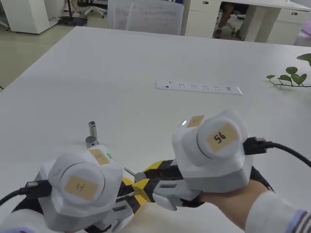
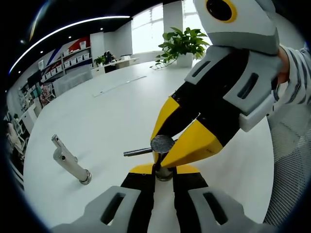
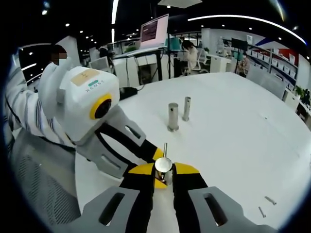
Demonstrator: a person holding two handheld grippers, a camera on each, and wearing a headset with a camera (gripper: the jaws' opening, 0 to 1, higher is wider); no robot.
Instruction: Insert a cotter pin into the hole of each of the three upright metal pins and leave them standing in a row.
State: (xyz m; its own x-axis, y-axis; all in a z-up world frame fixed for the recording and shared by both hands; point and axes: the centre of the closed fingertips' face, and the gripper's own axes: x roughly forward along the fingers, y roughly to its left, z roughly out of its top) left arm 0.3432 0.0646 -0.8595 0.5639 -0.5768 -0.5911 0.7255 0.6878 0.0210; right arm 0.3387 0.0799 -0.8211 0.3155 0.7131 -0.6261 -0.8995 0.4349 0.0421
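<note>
Landmark: held metal pin (image 1: 139,175), low and central between both tools.

Left of it and a little beyond: two standing pins (image 1: 92,128), upright and close together. They are too small to check for cotter pins.

Left gripper (image 2: 163,180): jaws nearly closed, clamped on the held pin's shank just under its head.

Cotter pin (image 2: 137,152): thin rod sticking out of the held pin on the side away from the right tool. Judged partly through the hole.

Right gripper (image 3: 164,171): tips drawn close at the held pin's head. Contact is hidden, so I cannot tell what they grip.

Right of the held pin: two loose cotter pins (image 3: 269,200) lying flat, well apart from it.

Risks:
- Any twist between the tools could bend the cotter pin or back it out.
- The round shank may slip in the left jaws.
- Setting down leftward could topple the standing pair.

Room: the table (image 1: 146,63) is open beyond and to the right, with a power strip (image 1: 199,88) well beyond. The near edge lies close on the person's side, so a dropped pin could roll off.
</note>
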